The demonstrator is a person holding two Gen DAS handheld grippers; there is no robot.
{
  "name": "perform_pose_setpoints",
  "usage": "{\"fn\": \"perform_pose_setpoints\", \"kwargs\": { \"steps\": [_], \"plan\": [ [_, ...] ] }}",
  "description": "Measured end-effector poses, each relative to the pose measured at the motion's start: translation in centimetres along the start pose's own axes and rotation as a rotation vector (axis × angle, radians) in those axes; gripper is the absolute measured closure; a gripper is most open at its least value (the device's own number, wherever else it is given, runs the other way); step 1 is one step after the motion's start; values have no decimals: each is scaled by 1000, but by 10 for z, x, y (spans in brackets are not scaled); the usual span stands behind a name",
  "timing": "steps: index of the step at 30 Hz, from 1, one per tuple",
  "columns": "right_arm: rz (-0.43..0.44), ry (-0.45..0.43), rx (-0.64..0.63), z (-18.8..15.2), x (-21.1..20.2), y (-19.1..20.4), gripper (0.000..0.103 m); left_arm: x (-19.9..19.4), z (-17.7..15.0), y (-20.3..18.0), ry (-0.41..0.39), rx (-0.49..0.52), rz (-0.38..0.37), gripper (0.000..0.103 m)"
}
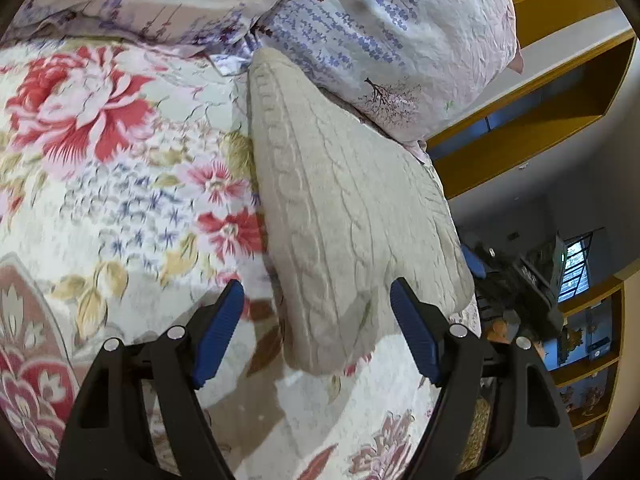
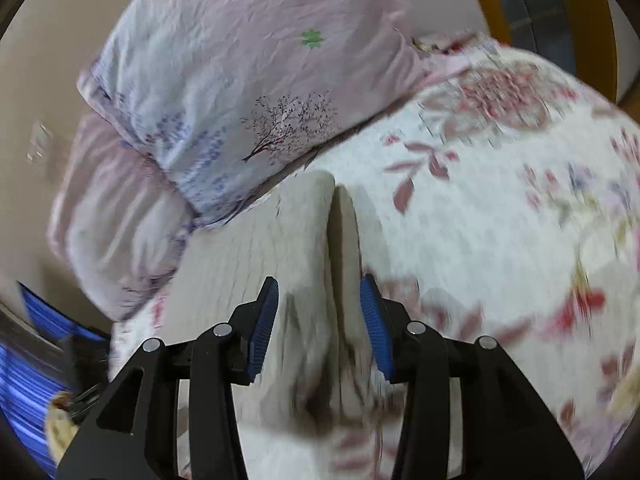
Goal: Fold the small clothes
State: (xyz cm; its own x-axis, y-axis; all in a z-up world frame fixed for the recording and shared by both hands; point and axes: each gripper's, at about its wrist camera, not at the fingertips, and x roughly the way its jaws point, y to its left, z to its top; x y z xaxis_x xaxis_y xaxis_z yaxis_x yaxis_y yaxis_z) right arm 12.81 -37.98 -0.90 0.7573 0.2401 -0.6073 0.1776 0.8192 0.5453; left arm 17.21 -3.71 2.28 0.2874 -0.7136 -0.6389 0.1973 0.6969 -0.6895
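Garment: a cream cable-knit sweater (image 1: 344, 216) lies on the floral bedspread (image 1: 120, 184), by the bed's head edge.
Long axis: its narrow far tip touches the lavender pillow (image 1: 384, 40); its rounded end faces the left gripper (image 1: 316, 320).
Left gripper: jaws spread wide, straddling the rounded end, grasping nothing.
Right gripper (image 2: 320, 312): jaws apart, pads either side of a raised fold, not pinching.
Left view only: cable pattern, yellow shelving (image 1: 532, 92), window (image 1: 576, 268).
Right view only: the sweater (image 2: 296, 264) bunched, blurred; a blue striped thing (image 2: 24, 368) at the bed's side edge.
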Motion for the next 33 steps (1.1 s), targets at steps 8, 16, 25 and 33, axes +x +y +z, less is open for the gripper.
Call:
{"fn": "perform_pose_setpoints", "kwargs": {
  "steps": [8,16,25,33],
  "plan": [
    [97,32,-5,-32,-20,1,58,3,-13,-3,11,-31,-6,34],
    [48,47,-79,-42,-6,14,93,10,-16,-1,28,-62,-28,82],
    [-48,-8,-74,-42,-14,-2,94,3,-23,4,8,-38,-40,88],
    [-79,39,-61,-48,-1,-12,93,4,-25,6,27,-27,-13,80]
  ]
}}
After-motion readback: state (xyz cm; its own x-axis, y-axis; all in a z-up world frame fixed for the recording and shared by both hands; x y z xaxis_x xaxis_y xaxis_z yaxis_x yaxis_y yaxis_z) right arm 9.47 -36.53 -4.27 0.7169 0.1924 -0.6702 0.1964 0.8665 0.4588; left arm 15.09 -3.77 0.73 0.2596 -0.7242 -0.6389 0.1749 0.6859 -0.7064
